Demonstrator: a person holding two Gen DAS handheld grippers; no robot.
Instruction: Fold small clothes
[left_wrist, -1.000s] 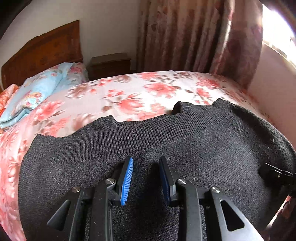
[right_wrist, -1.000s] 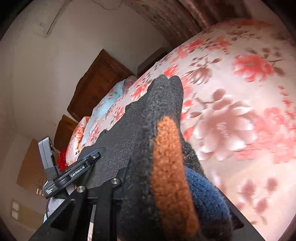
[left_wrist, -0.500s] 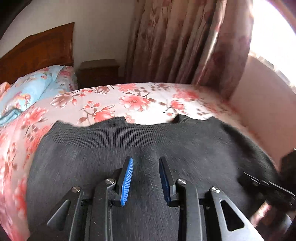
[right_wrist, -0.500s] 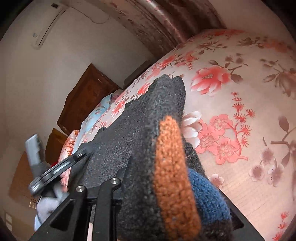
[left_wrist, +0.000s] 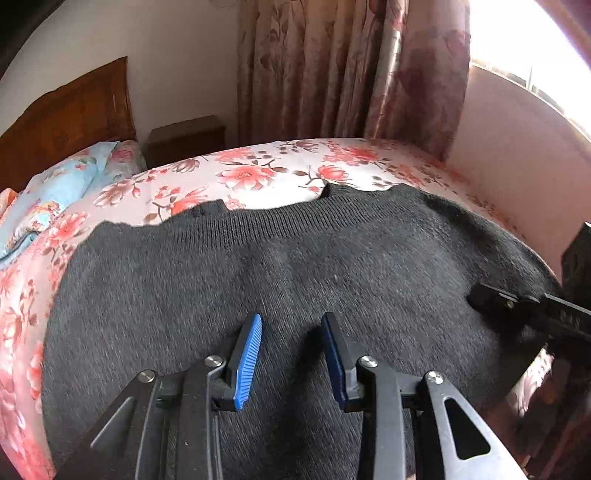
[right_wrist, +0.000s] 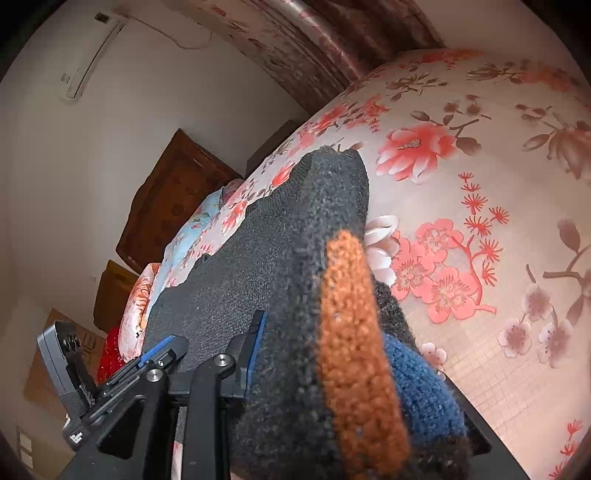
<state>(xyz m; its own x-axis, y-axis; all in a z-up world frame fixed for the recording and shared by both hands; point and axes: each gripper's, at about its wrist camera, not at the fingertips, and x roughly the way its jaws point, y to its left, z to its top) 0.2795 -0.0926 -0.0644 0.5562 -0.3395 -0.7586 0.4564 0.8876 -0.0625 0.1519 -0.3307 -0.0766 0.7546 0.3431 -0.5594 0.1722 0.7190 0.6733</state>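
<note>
the dark sweater (left_wrist: 295, 266) lies spread on the floral bed (left_wrist: 280, 170), the left gripper (left_wrist: 291, 354) jaws narrowly apart over it, the right gripper (right_wrist: 317, 369) clamping its bunched edge, likely mid-fold; next, carry that edge across.

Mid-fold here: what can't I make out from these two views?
- Right gripper far finger, right wrist view: hidden by bunched sweater.
- Sweater's near edge, left wrist view: cut off by the frame, behind the left gripper fingers.
- Sweater sleeves: not visible in either view.
</note>
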